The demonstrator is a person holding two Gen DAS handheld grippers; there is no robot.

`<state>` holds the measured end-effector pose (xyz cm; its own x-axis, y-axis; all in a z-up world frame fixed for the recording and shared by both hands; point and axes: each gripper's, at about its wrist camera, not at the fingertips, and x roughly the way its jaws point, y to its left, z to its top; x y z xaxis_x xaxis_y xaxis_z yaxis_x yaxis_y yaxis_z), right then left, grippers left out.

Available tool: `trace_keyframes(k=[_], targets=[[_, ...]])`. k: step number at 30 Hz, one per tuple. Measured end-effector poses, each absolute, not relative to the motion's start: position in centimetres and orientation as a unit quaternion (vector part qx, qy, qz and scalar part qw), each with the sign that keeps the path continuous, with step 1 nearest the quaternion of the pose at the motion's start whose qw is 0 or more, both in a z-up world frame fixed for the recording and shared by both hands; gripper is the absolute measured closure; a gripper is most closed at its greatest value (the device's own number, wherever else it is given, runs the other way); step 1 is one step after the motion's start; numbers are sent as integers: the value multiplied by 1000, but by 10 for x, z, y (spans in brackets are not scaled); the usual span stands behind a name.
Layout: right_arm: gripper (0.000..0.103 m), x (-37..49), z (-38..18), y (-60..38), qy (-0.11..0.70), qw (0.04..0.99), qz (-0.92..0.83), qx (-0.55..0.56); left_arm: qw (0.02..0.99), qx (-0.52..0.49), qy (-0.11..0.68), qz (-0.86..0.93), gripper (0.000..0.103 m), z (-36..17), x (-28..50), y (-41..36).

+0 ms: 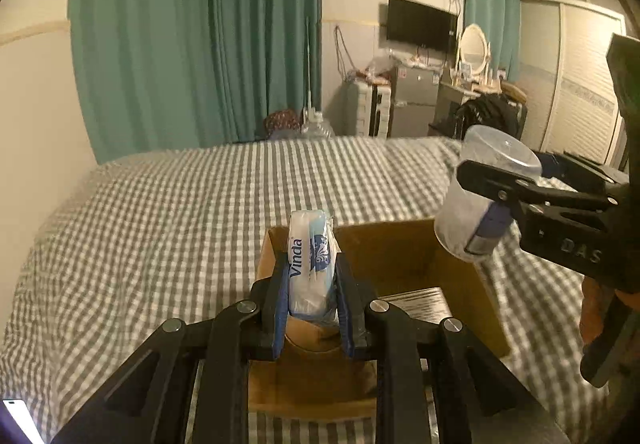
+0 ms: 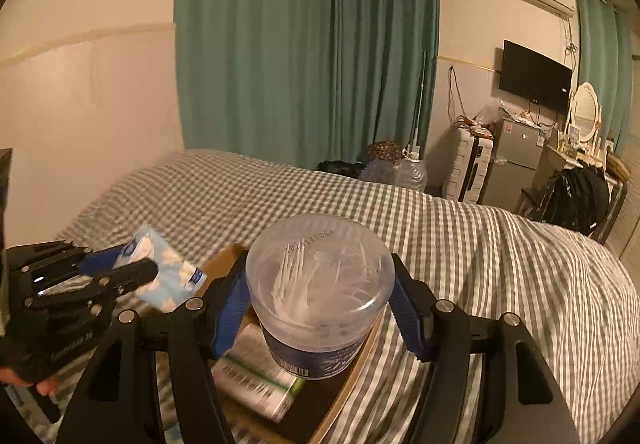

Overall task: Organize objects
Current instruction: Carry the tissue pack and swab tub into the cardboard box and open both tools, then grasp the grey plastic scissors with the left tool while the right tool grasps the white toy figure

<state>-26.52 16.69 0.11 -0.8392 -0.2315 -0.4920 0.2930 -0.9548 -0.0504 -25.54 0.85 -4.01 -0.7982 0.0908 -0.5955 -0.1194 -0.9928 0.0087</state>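
My left gripper (image 1: 312, 276) is shut on a white and blue Vinda tissue pack (image 1: 311, 264), held upright above the left end of an open cardboard box (image 1: 400, 248) on the bed. My right gripper (image 2: 320, 304) is shut on a clear round tub of cotton swabs (image 2: 320, 284) and holds it above the box (image 2: 344, 384). The tub also shows in the left wrist view (image 1: 480, 195), up at the right of the box. The tissue pack also shows in the right wrist view (image 2: 164, 268), at the left.
The box lies on a grey and white checked bed (image 1: 160, 224). A silvery packet (image 2: 256, 376) lies inside the box. Green curtains (image 1: 192, 35), a TV (image 1: 422, 23), a small fridge and a dressing table stand beyond the bed.
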Motion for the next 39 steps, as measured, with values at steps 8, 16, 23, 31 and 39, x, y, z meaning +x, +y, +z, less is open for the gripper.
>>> trace_keyframes(k=[8, 16, 23, 31, 39], targets=[[39, -324, -62, 152, 74, 124, -946, 290, 74, -348, 30, 934, 82, -82, -290, 13], [16, -319, -64, 158, 72, 103, -952, 280, 37, -363, 29, 930, 24, -77, -269, 7], [11, -275, -16, 174, 60, 110, -961, 245, 14, -319, 37, 947, 6, -25, -220, 2], [4, -193, 33, 201, 57, 113, -965, 229, -4, -287, 27, 958, 5, 10, -155, -7], [0, -119, 26, 209, 60, 111, -963, 240, -35, -288, 1, 957, 4, -9, -97, -35]])
